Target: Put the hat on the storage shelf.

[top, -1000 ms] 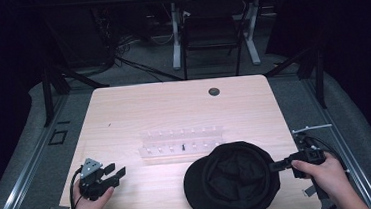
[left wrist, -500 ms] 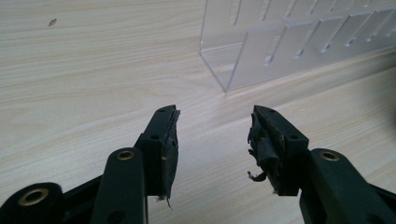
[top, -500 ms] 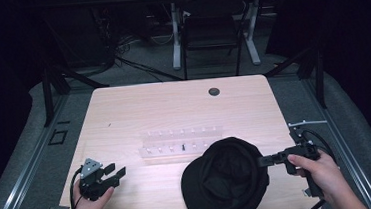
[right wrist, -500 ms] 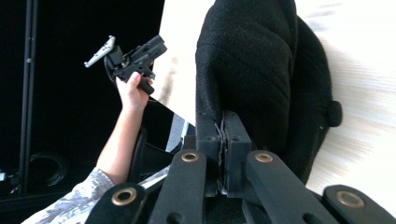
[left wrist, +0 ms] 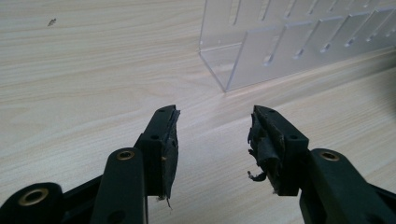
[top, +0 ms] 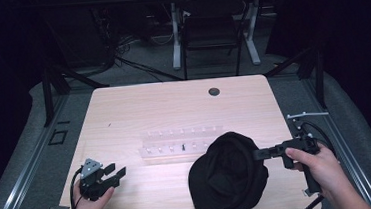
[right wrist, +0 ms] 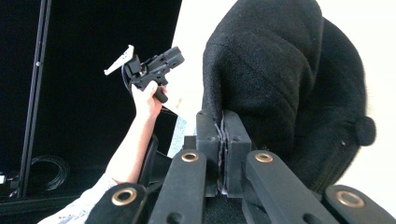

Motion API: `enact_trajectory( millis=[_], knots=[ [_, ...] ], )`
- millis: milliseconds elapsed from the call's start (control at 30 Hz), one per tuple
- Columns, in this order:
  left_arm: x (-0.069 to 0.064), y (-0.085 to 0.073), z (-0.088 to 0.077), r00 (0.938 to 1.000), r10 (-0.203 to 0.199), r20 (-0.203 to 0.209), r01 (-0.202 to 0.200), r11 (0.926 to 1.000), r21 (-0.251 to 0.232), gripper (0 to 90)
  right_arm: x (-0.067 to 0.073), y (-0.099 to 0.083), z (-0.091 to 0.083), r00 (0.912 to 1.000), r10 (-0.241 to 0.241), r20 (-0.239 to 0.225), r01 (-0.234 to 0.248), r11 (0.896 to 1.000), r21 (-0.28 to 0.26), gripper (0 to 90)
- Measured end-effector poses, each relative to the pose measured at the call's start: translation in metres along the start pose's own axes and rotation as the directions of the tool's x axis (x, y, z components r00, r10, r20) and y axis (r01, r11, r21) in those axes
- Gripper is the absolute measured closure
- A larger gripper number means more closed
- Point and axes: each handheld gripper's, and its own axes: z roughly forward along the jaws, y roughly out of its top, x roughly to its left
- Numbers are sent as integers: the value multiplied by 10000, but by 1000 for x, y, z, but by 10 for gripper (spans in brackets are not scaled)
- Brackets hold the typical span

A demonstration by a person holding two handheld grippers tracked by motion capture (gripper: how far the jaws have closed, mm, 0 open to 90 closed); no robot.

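Observation:
A black knitted cap [top: 229, 174] lies on the wooden table [top: 148, 107] at the front right, its right edge lifted and folded over toward the left. My right gripper [top: 256, 154] is shut on that edge; in the right gripper view the jaws pinch the black cap [right wrist: 280, 70] tightly. My left gripper [top: 117, 171] rests near the front left corner, open and holding nothing. In the left gripper view its fingertips [left wrist: 168, 135] stand apart over bare wood.
A clear plastic rack [top: 181, 144] with small slots lies across the table's middle, just behind the cap; its corner [left wrist: 280, 46] is ahead of the left gripper. A round black grommet [top: 214, 91] sits near the far edge. Table legs and a chair stand beyond.
My right gripper has pulled the cap's right edge up and leftward, folding the cap over itself. The left gripper has stayed still.

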Motion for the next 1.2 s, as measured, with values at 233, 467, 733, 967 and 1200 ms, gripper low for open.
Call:
enact_trajectory(
  millis=[233,467,733,967,1200],
  knots=[
    [0,0,0,10000,-9,-14,9,10000,-9,514,26,6,-13,9993,-304,207,309,9992,-242,884],
    [-1,0,0,10000,18,5,-18,10000,-23,514,44,14,-25,9986,-383,371,401,9979,-511,884],
    [-1,0,0,10000,31,17,-31,10000,28,514,52,22,-40,9988,-386,289,411,9947,-939,885],
    [-4,1,1,10000,52,80,-52,10000,-28,514,69,34,-46,9983,-574,-30,566,9902,-1276,885],
    [-10,3,0,9995,141,270,-138,9999,-94,513,88,46,-48,9956,-940,27,933,9847,-1470,885]
  ],
)
